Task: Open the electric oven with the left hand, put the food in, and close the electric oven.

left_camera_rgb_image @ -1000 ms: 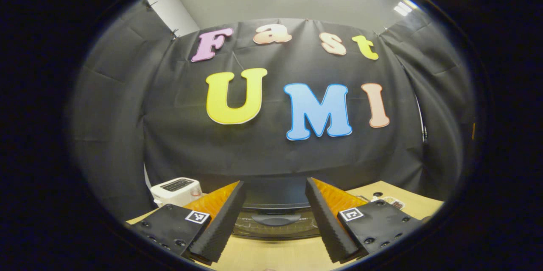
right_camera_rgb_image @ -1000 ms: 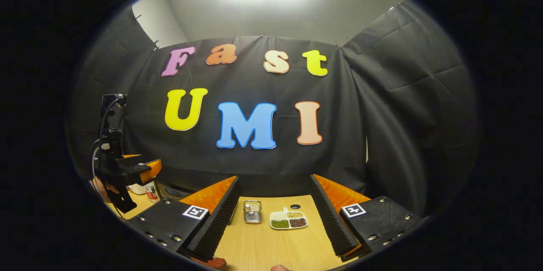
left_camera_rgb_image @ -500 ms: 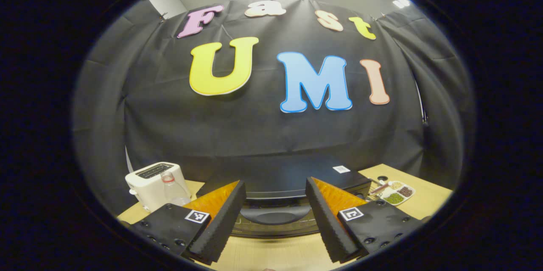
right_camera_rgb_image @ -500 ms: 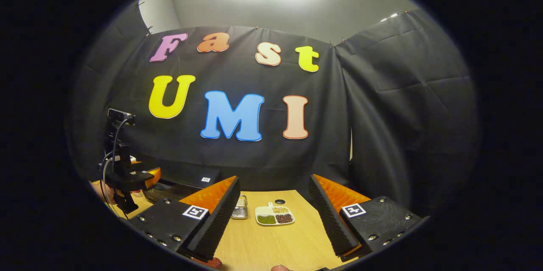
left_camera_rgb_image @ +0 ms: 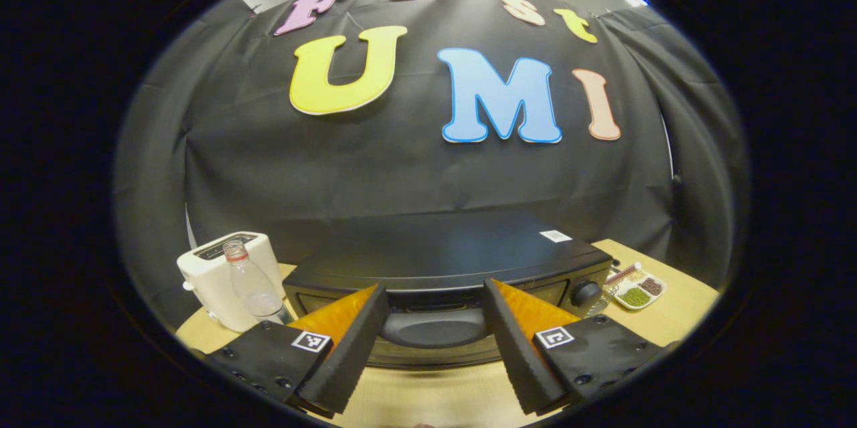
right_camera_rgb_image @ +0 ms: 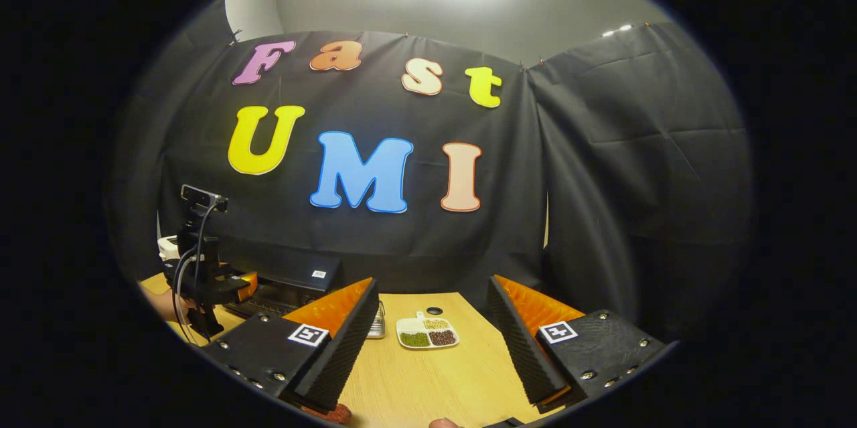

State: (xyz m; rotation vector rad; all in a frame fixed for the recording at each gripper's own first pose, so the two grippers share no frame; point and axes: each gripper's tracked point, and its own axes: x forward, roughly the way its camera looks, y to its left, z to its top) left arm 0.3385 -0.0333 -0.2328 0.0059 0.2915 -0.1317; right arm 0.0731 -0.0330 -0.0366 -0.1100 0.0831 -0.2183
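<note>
The black electric oven point(left_camera_rgb_image: 442, 254) stands on the wooden table with its door shut. Its curved handle point(left_camera_rgb_image: 432, 329) lies just beyond my left gripper point(left_camera_rgb_image: 434, 291), whose fingers are open on either side of it without touching. In the right gripper view the oven point(right_camera_rgb_image: 288, 277) sits at the far left, and the left gripper point(right_camera_rgb_image: 217, 282) hangs in front of it, held by a hand point(right_camera_rgb_image: 161, 304). My right gripper point(right_camera_rgb_image: 432, 287) is open and empty above the table. A reddish-brown piece of food point(right_camera_rgb_image: 328, 412) peeks out at the bottom edge, under its left finger.
A white toaster point(left_camera_rgb_image: 217, 274) and a clear bottle point(left_camera_rgb_image: 251, 280) stand left of the oven. A divided plate of beans point(right_camera_rgb_image: 425, 334) and a small metal holder point(right_camera_rgb_image: 377, 322) lie on the table right of it. The oven's knob point(left_camera_rgb_image: 586, 292) is at its front right.
My left gripper has moved in on the oven and tipped down, so the oven's top and handle show larger between its fingers. The right gripper has shifted only slightly.
</note>
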